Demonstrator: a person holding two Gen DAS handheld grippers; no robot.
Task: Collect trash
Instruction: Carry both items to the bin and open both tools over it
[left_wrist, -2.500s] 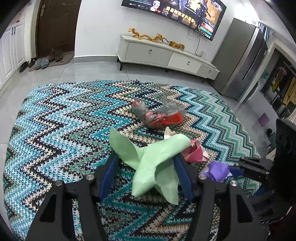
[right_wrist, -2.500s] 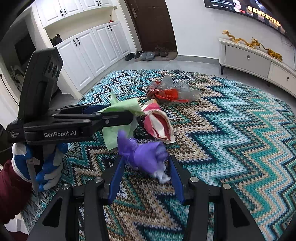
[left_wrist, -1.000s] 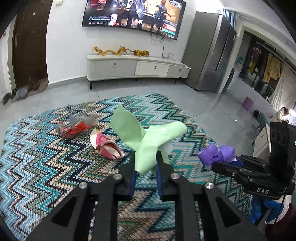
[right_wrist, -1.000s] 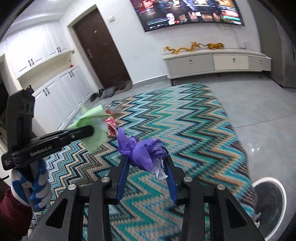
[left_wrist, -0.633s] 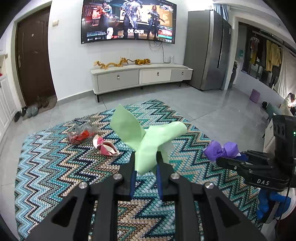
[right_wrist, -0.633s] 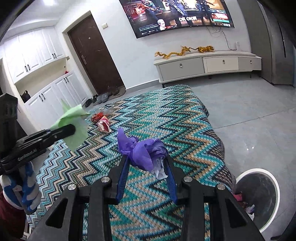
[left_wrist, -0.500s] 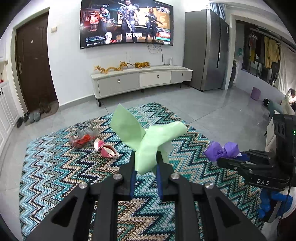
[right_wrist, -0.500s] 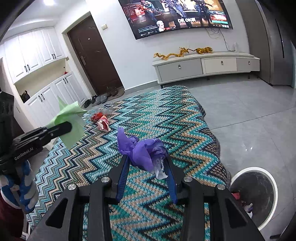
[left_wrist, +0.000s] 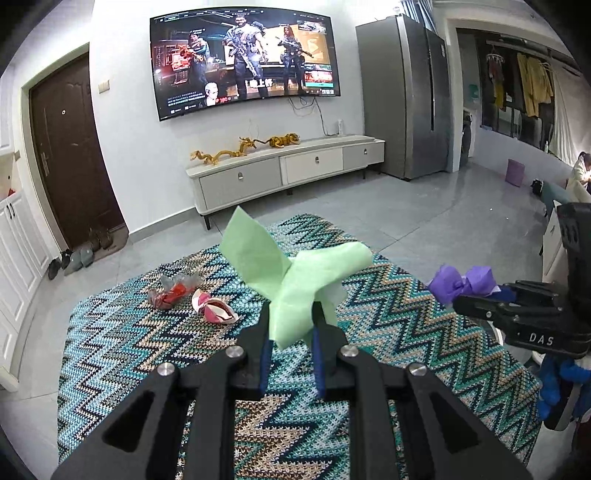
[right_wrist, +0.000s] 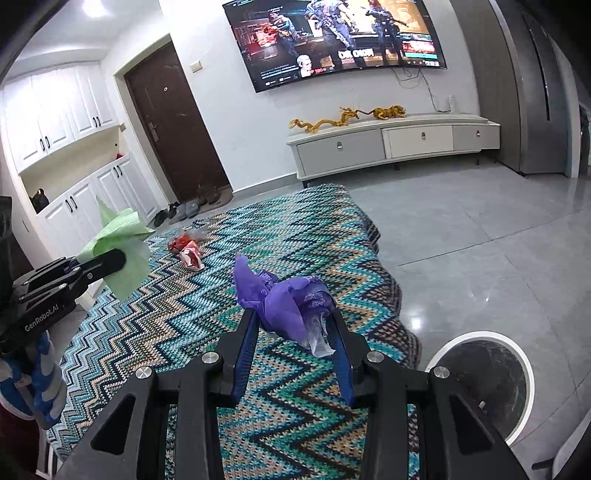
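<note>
Nearest the right wrist camera, the right gripper pinches a purple wad between its blue-lined fingers, with a scrap of clear film hanging from the wad. Just to its right and below, on the grey floor, stands the bin, a round white rim with a dark liner; what lies inside is too dim to tell. The wad is near the bin but not yet over its mouth.

To the left, the left gripper is pressed together on a green paper, which fans upward above the fingers and hangs clear of the rug.

Farther out on the rug's far left part lie two pieces not yet picked up: a pink-and-white wrapper and, just beyond it, a red crumpled bag with clear plastic around it. The two look close together, perhaps touching.

As a judgement, the task is about halfway: two pieces are lifted and held but neither dropped, and two remain on the rug. The next step would be carrying each held piece over the bin and releasing it.
</note>
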